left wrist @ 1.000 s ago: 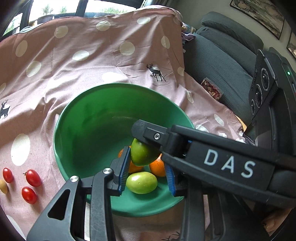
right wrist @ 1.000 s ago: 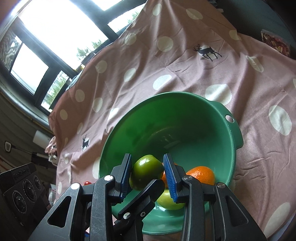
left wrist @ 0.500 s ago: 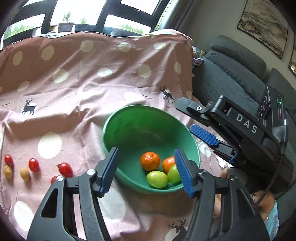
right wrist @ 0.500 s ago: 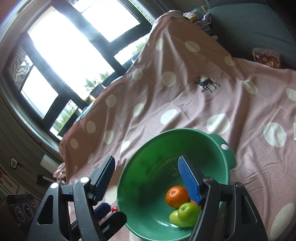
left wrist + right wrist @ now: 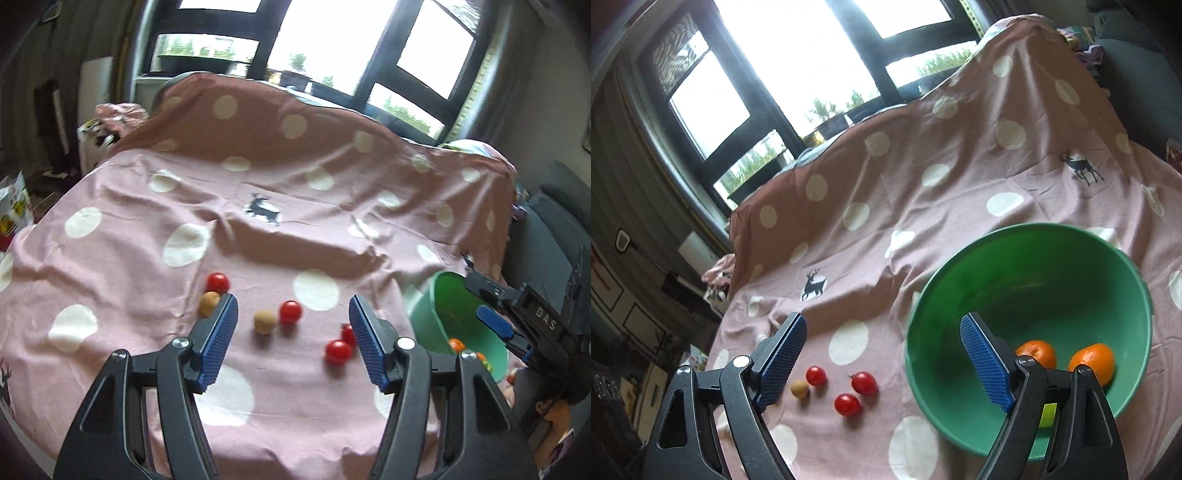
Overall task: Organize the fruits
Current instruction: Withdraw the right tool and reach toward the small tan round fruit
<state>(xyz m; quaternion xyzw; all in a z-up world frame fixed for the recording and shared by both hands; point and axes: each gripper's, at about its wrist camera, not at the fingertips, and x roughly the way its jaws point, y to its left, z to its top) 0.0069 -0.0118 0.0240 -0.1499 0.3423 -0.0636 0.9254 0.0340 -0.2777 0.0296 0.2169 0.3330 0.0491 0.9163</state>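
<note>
A green bowl (image 5: 1082, 254) on the pink dotted cloth holds two oranges (image 5: 1038, 352) and a green fruit (image 5: 1048, 414) partly hidden by my finger. The bowl also shows in the left wrist view (image 5: 443, 306). Red cherry tomatoes (image 5: 290, 311) and small tan fruits (image 5: 265, 321) lie loose on the cloth; they also show in the right wrist view (image 5: 863, 382). My left gripper (image 5: 293, 341) is open and empty above the tomatoes. My right gripper (image 5: 882, 365) is open and empty at the bowl's near left rim; it also shows in the left wrist view (image 5: 495, 325).
The pink cloth (image 5: 258, 177) rises over a hump at the back below the windows. A grey sofa (image 5: 554, 251) stands on the right. Boxes and clutter (image 5: 14, 206) sit at the far left past the cloth edge.
The right gripper let the green fruit go into the bowl and opened. Both grippers pulled back; the left one swung left from the bowl to over the tomatoes.
</note>
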